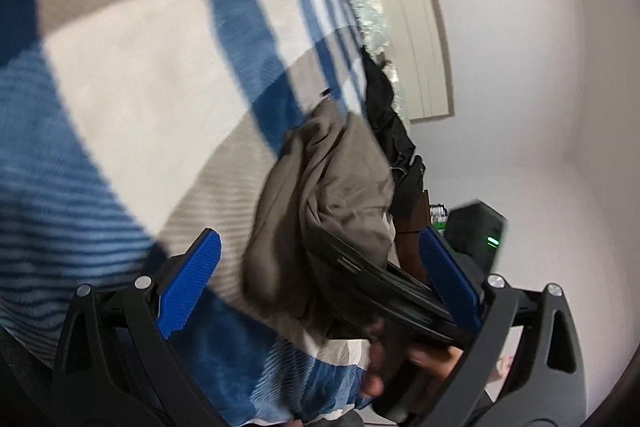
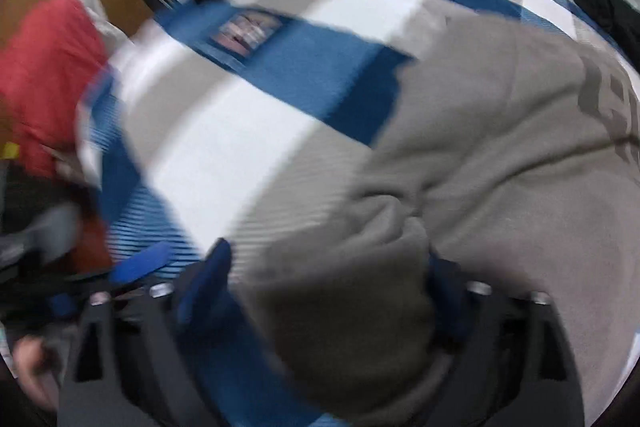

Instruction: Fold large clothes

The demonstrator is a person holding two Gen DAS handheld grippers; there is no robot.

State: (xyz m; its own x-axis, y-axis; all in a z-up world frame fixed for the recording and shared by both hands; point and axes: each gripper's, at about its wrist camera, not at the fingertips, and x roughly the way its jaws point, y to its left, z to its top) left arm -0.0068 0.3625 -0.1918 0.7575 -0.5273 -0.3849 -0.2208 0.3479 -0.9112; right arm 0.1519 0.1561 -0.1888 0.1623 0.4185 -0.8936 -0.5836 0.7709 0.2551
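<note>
On the striped bed cover [image 2: 280,79] our grey garment [image 2: 480,131] lies bunched, soft and limp; we judge a hem edge the best hold. Our right tool [image 2: 324,283] grips a thick fold; our left tool [image 1: 320,279] gapes, released.

A grey garment [image 2: 480,131] with darker grey lettering lies on a blue, white and beige striped blanket [image 2: 248,131], near a red cushion [image 2: 44,67] at left.
</note>
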